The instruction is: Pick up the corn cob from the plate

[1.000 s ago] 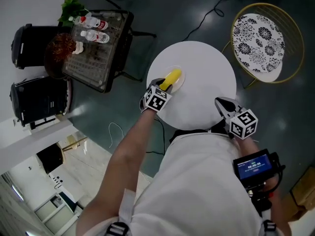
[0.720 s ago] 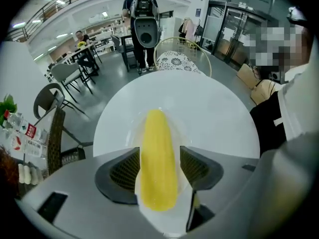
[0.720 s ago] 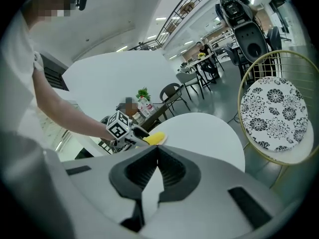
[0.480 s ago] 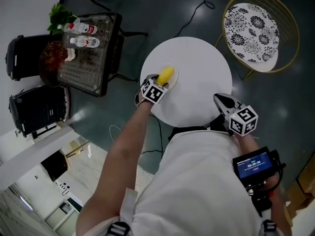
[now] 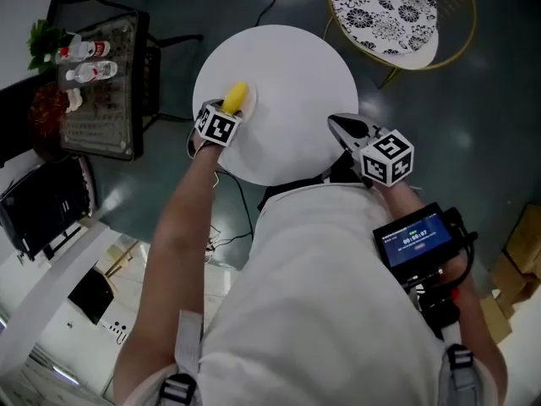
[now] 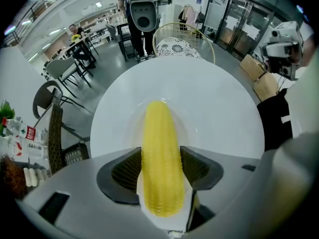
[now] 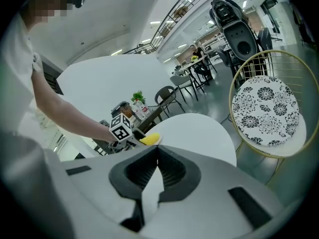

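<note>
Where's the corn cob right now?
In the head view, the corn cob lies at the white table's left edge, between the left gripper's open jaws.

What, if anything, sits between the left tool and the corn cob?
Nothing visible. The left tool has its jaws open on either side of the corn cob, which lies on the plate. The right tool is shut and well away from it, at the table's other side.

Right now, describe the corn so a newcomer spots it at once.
Find the round white table. Near its left edge is a pale plate; the corn cob lies on it, between the left tongs. It is the only yellow thing there.
</note>
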Demonstrator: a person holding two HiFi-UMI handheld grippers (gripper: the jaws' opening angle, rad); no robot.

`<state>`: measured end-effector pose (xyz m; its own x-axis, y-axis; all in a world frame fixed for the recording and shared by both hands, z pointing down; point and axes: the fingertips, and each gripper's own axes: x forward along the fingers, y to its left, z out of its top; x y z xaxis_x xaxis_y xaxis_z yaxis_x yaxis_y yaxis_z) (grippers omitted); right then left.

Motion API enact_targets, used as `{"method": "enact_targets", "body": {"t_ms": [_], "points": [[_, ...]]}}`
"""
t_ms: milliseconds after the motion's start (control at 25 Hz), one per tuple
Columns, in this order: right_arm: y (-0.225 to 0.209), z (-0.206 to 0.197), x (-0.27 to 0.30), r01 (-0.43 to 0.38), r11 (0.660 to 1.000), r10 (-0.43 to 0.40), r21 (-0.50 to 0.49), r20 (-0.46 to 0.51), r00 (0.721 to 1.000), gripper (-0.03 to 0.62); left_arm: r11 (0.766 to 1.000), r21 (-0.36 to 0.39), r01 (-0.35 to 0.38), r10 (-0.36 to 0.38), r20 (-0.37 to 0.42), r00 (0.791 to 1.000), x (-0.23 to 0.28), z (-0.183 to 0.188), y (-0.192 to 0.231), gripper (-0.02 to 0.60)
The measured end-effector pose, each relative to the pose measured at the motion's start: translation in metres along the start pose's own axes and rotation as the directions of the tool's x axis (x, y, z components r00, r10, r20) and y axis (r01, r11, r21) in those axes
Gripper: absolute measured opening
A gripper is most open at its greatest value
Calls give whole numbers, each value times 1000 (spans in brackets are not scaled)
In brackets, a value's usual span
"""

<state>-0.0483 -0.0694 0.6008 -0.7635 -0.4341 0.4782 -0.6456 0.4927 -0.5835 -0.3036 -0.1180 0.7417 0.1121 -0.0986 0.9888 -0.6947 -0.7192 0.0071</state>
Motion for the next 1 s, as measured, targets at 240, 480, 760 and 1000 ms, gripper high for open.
{"method": "enact_targets", "body": {"t_ms": [240,480,760,1000], "points": [[1,-2,-2,-4,999,4,32,13,1000,8,1000,-23,-13,13,-21,1000,-4,2,-2,236],[2,1,-5,-11,999,10,41,30,1000,8,995,-87,41,-40,14,999,-15,8,-4,235],[3,4,-6,-21,999,19,48,38,999,8,897,-333,292,-255,149,955,-28,16,-24,235],[5,6,-7,-34,998,32,45,45,998,8,834,-403,377,-304,233,924,-38,23,-40,233]]}}
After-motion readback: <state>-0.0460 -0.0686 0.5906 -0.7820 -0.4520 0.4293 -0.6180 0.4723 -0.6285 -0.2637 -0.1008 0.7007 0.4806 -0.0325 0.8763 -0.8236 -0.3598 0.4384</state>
